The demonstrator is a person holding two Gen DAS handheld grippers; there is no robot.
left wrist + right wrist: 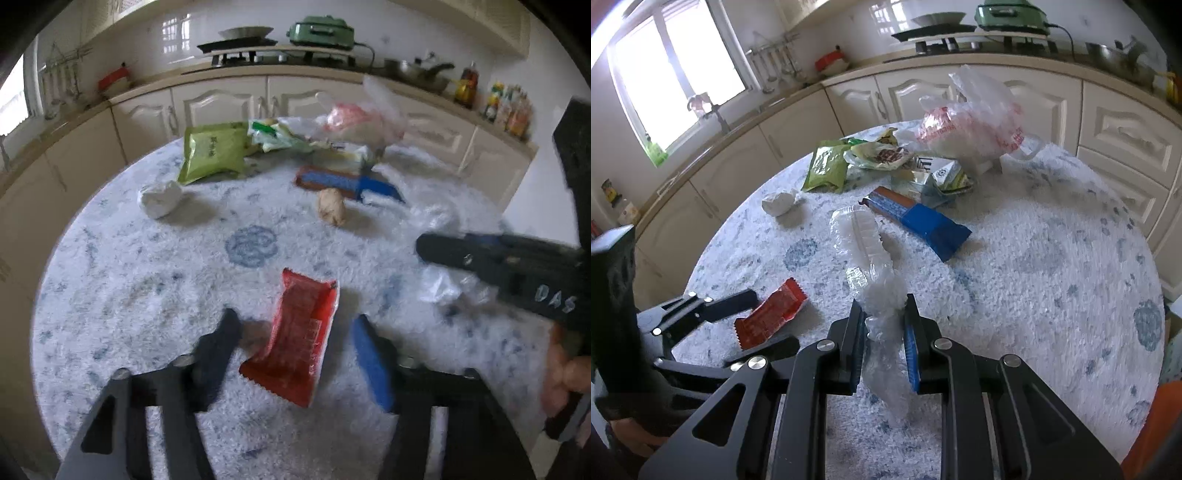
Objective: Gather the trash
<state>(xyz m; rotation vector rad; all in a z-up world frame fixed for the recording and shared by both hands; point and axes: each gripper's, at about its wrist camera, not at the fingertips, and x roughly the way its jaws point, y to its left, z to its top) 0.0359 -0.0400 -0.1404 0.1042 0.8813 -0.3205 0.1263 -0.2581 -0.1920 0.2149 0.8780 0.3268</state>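
Note:
A red snack wrapper (299, 339) lies flat on the round table (129, 280), between the fingers of my left gripper (295, 326). That gripper is open, with gaps on both sides of the wrapper. From the right wrist view the left gripper (775, 319) straddles the same red wrapper (764, 317). My right gripper (884, 306) is shut on a crumpled clear plastic wrapper (860, 240), which sticks out ahead of the blue pads and hangs below them. The right gripper (436, 251) also shows at the right of the left wrist view, held above the table.
Further back lie a white paper ball (160, 197), a brown crumpled ball (332, 206), a blue and orange wrapper (354, 182), a green pouch (214, 151) and a white plastic bag (362, 118) amid other packets. Kitchen cabinets (221, 103) curve behind the table.

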